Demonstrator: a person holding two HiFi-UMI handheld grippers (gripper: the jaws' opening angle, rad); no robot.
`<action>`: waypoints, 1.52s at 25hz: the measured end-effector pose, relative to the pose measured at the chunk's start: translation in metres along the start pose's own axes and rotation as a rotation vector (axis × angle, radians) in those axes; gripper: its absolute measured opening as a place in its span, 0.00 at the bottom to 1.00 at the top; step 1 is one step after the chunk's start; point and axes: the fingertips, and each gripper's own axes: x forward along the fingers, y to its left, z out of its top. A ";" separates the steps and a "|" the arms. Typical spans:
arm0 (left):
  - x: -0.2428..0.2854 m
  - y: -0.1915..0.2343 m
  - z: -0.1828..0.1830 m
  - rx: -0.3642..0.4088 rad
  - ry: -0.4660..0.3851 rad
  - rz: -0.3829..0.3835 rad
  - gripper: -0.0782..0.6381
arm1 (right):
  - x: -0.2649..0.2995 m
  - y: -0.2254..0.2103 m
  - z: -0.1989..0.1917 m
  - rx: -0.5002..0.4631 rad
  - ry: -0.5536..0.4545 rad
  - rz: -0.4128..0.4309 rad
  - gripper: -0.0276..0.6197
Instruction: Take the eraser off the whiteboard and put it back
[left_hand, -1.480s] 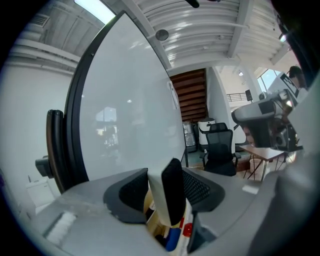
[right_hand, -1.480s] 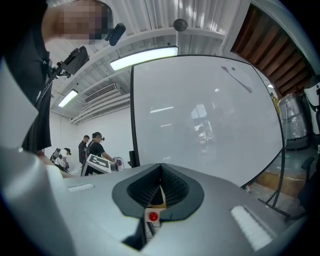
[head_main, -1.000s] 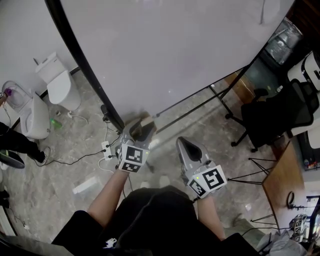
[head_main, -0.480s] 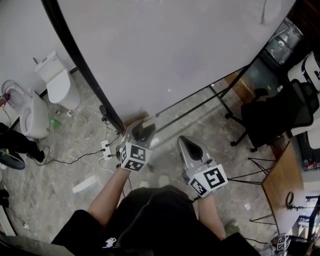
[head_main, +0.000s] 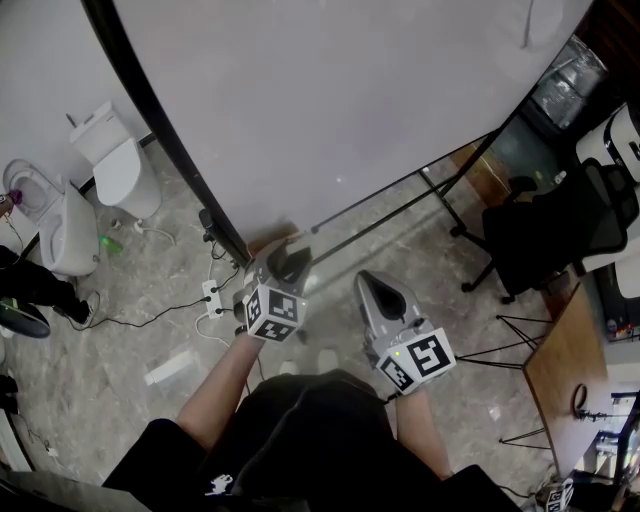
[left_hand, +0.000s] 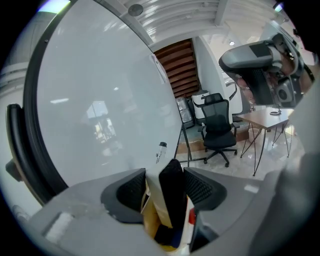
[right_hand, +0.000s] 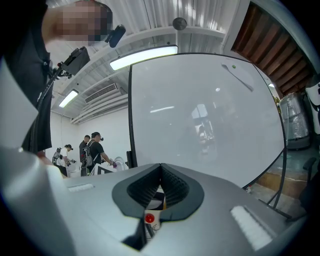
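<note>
The whiteboard (head_main: 340, 100) is pale grey-white with a black frame. The eraser (left_hand: 170, 200) has a cream-tan body and a black felt face. The right hand-held gripper (head_main: 375, 285) is grey with black ribbed pads, and its cube carries black-and-white square markers. The office chair (head_main: 545, 240) is black, the toilet (head_main: 120, 165) white, and the floor (head_main: 150, 300) mottled grey-beige.
</note>
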 end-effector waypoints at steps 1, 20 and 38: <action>0.000 0.000 0.000 0.000 -0.002 0.001 0.46 | 0.000 0.000 0.000 0.000 -0.001 0.000 0.06; -0.024 0.008 0.015 -0.039 -0.088 0.023 0.46 | 0.004 0.011 0.002 0.000 -0.010 0.024 0.06; -0.106 0.045 0.054 -0.158 -0.263 0.115 0.23 | 0.028 0.046 0.006 -0.006 -0.013 0.133 0.06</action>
